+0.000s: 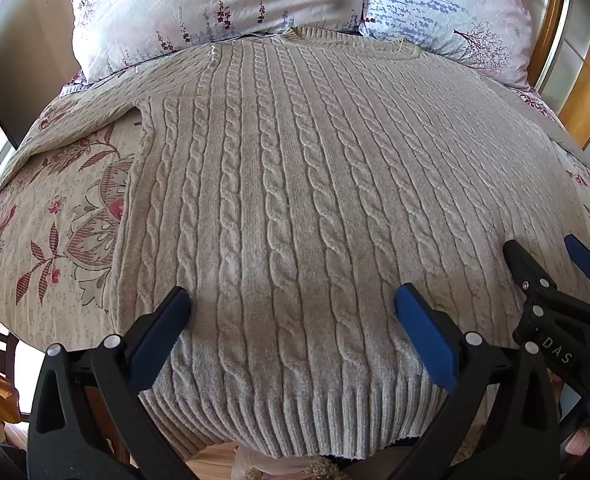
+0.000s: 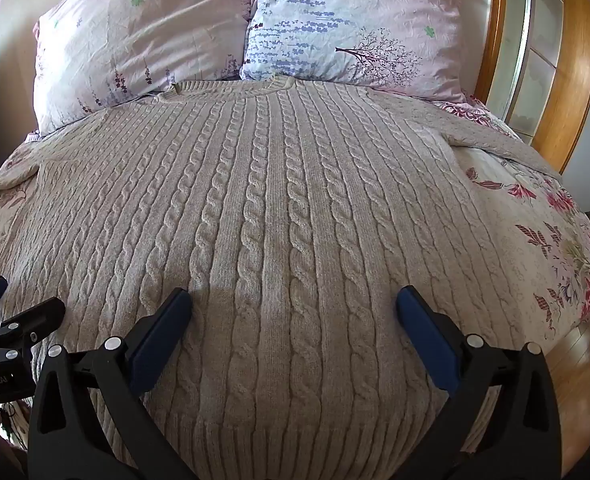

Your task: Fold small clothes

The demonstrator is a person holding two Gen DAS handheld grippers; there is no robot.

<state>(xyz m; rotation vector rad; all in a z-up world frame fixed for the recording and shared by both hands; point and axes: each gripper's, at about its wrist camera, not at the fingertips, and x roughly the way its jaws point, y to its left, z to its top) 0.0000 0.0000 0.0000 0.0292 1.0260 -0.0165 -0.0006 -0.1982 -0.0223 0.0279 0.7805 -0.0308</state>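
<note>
Because folding needs a flat start, the cream cable-knit sweater (image 1: 287, 208) has been spread face-up across the floral bedspread (image 1: 67, 216), collar toward the two pillows (image 2: 143, 36), ribbed hem at the near bed edge. At the left, one sleeve (image 1: 75, 128) is laid outward, presumably ready to be turned in. Above the hem, the left gripper (image 1: 293, 308) is held released, jaws wide, nothing grasped. Beside it, the right gripper (image 2: 294, 308) is likewise spread and empty, poised over the lower body.

Bright, even daylight, soft shadows under each gripper, sharp focus, strong fisheye bulge with dark vignetted corners.
</note>
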